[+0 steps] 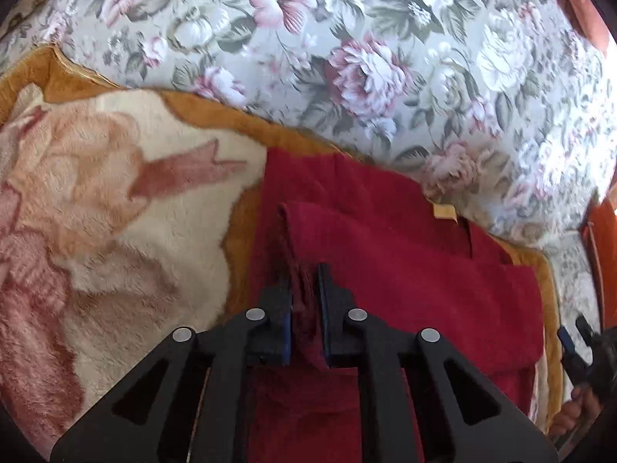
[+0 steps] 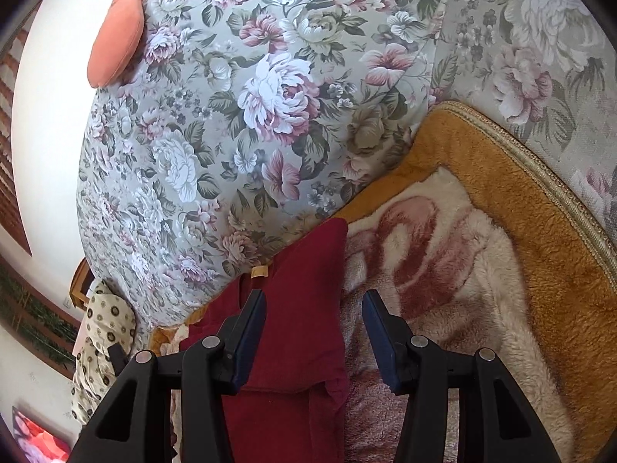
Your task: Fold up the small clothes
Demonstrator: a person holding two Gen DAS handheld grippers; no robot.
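While the left gripper [image 1: 304, 281] pinches a fold of the red cloth [image 1: 405, 270], the right gripper [image 2: 314, 308] hangs wide above its edge; the cloth lies on a blanket [image 2: 501, 239] against a floral cushion [image 2: 239, 115].

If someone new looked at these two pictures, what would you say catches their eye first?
The dark red garment stands out first, lying partly folded on the plush cream and gold blanket, with a bunched edge pinched in the left gripper. Behind it rises the big floral cushion, filling the upper half of both views. The right gripper hangs open over the garment's edge, gripping nothing.
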